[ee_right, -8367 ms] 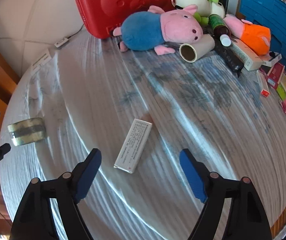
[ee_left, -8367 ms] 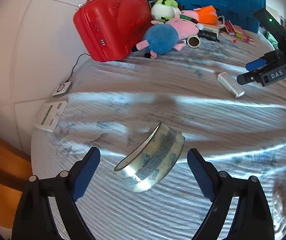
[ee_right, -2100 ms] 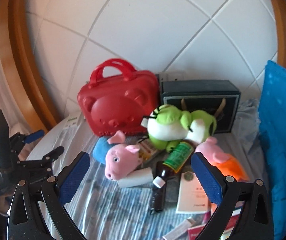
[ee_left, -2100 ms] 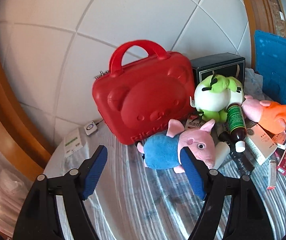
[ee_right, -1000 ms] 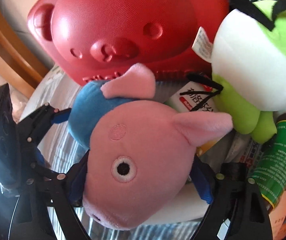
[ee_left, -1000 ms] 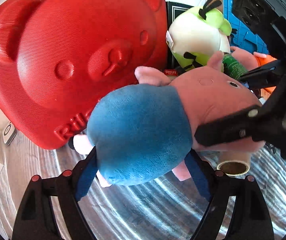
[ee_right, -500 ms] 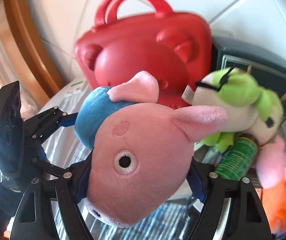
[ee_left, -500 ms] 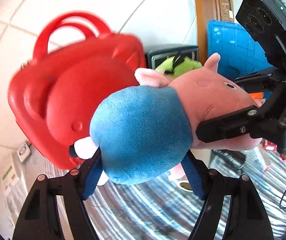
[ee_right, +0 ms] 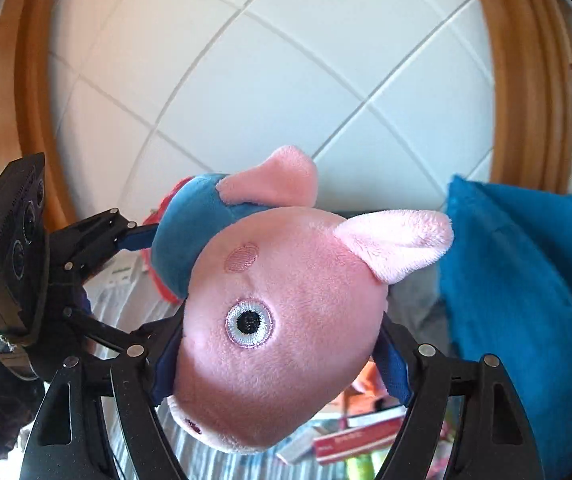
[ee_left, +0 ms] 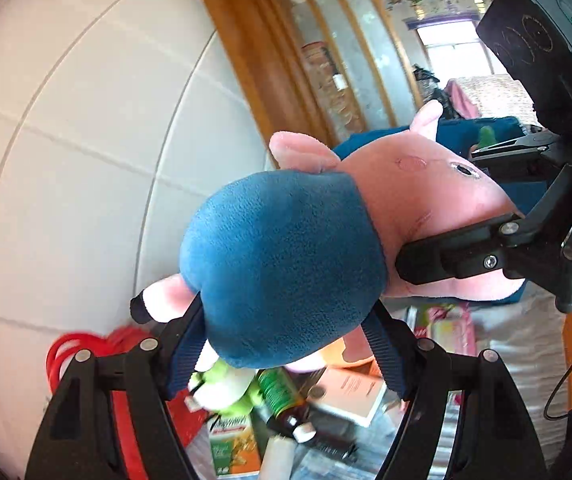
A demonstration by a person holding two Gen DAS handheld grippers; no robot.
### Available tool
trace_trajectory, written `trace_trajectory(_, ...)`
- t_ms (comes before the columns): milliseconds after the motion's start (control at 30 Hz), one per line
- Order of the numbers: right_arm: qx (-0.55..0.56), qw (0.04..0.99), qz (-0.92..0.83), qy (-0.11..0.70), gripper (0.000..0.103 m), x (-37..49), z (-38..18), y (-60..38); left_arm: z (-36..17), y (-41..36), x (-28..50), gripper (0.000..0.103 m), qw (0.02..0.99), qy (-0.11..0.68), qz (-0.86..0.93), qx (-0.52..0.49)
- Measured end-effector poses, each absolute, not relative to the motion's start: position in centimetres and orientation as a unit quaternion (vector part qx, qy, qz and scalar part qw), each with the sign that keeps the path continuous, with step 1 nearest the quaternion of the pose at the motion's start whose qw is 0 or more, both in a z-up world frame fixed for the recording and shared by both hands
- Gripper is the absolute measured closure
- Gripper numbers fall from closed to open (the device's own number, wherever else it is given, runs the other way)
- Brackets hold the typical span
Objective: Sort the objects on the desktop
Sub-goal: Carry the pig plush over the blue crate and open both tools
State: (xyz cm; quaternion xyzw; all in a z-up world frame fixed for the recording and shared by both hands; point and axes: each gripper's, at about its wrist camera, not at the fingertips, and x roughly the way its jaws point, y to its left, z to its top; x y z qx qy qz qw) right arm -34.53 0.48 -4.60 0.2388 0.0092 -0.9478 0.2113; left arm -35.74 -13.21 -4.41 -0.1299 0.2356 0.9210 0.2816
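A plush pig with a blue body and a pink head hangs in the air, carried by both grippers. My left gripper is shut on the blue body, its blue pads pressed into both sides. My right gripper is shut on the pink head, the snout pointing down toward the camera. In the left wrist view the right gripper's black finger crosses under the head. The left gripper shows at the left of the right wrist view.
Far below lie the red suitcase, a green plush, a green-labelled bottle and paper boxes. A blue cushion stands at the right. A white tiled wall with wooden trim is behind.
Both grippers have risen together with the pig between them. The suitcase and the other toys have dropped to the bottom of the views, and the wall now fills the background.
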Motion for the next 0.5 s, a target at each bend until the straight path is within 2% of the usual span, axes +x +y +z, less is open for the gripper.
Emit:
trace_trajectory(200,0.174,0.106,-0.979,-0.017,0.023,-29.0,-0.3,12.6,0.5,0.0,-34.3,0.029,0.354,0.256,0.896,-0.073)
trace_trajectory(333,0.160,0.056,-0.985,-0.032,0.023,-28.1,1.3,20.2,1.8,7.8,-35.7,0.029,0.383,0.240,0.890,-0.068)
trace_trajectory(400,0.153,0.040,-0.987,-0.036,0.023,-28.2,1.9,23.3,2.6,11.2,-37.0,0.025,0.389,0.227,0.890,-0.073)
trace_trajectory(467,0.147,0.024,-0.988,-0.036,0.021,-29.2,2.5,26.0,3.2,14.7,-38.7,0.020,0.375,0.225,0.896,-0.083)
trace_trajectory(500,0.145,0.010,-0.989,-0.040,0.014,-30.2,2.8,27.3,3.6,16.4,-39.1,0.018,0.364,0.228,0.899,-0.089)
